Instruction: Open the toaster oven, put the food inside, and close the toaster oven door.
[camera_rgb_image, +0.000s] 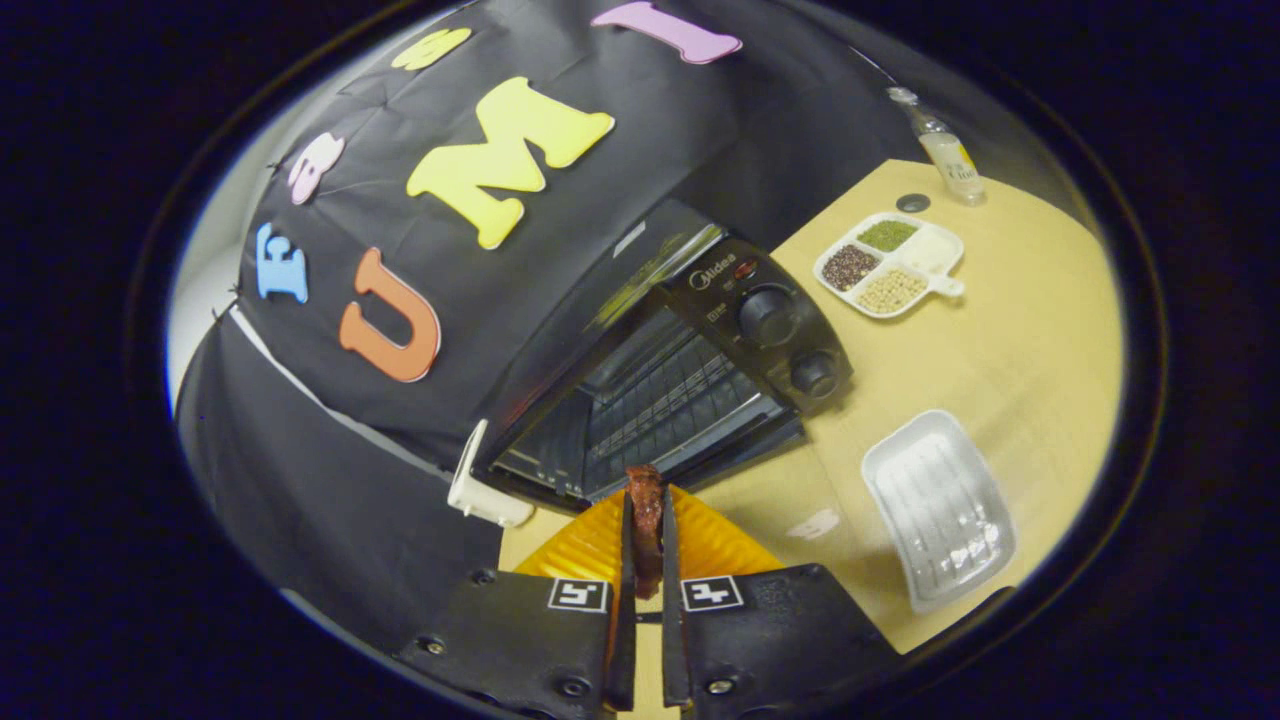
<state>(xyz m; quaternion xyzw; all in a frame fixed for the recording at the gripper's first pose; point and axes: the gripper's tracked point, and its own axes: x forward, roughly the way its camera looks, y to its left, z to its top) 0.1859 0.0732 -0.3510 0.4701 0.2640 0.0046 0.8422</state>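
A black toaster oven (700, 340) stands on the wooden table, its door folded down and open so the wire rack (665, 400) inside shows. The door's white handle (485, 490) sticks out toward me, left of my fingers. My gripper (647, 520) is shut on a thin reddish-brown strip of food (645, 515), held upright between both fingers. The food's top end sits just in front of the open oven mouth, above the lowered door. Two round knobs (790, 345) line the oven's right panel.
An empty white tray (940, 510) lies on the table to the right of my fingers. Beyond the oven sit a white divided dish (890, 263) of grains and beans, a small bottle (945, 150) and a dark round cap (912, 203).
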